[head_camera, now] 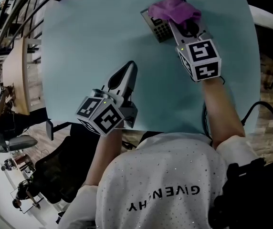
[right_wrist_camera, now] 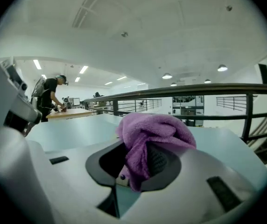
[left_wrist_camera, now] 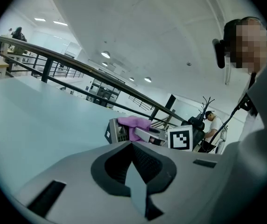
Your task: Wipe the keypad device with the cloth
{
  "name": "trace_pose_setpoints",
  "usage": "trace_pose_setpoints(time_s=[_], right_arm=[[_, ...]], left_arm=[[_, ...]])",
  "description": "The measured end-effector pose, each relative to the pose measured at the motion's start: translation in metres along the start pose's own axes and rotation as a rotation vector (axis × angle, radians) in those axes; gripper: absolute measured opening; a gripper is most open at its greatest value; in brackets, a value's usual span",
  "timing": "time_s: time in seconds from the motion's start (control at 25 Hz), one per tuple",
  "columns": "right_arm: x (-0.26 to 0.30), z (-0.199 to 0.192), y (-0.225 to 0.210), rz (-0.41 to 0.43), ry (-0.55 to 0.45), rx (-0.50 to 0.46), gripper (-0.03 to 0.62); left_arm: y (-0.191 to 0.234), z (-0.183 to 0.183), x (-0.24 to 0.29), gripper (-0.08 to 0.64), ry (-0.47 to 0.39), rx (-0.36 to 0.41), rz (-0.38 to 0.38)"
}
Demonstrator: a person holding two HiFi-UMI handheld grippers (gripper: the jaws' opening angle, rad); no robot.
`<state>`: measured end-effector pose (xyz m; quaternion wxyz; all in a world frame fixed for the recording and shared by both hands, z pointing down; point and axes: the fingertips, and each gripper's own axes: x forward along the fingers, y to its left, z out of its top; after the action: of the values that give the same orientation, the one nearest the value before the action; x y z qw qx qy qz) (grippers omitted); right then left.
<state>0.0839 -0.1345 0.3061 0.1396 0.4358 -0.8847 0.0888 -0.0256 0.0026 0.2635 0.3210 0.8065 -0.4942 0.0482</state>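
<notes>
At the far edge of the desk, toward its right corner, the right gripper has its jaws closed on a bunched purple terry cloth. The right gripper view shows the fabric pinched between the jaws and heaped over their tips. The cloth lies on the small grey keypad device with dark buttons, covering its far portion; the button grid nearest the person is uncovered. The device sits unrestrained on the pale blue-green desk. Over the near edge, the left gripper hovers with jaws together on nothing, well apart from the device.

Assessment: wiping is under way, with the button grid outstanding.

Recommended: apply light, flat pressure, draw the cloth toward the near edge across the buttons, and hold the hard jaw tips off the keys.

Risk: the loose device may slide, so bracing it with the left gripper appears advisable.
</notes>
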Motion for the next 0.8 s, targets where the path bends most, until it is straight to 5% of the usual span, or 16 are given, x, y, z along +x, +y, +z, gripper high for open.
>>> trace_pose_setpoints(time_s=[0.28, 0.8], right_arm=[[0.013, -0.019, 0.070, 0.175, 0.064, -0.136, 0.078], [0.011, -0.035, 0.055, 0.198, 0.148, -0.064, 0.078]], left_arm=[[-0.011, -0.005, 0.002, -0.006, 0.001, 0.022, -0.005], [-0.017, -0.011, 0.002, -0.006, 0.000, -0.045, -0.020]])
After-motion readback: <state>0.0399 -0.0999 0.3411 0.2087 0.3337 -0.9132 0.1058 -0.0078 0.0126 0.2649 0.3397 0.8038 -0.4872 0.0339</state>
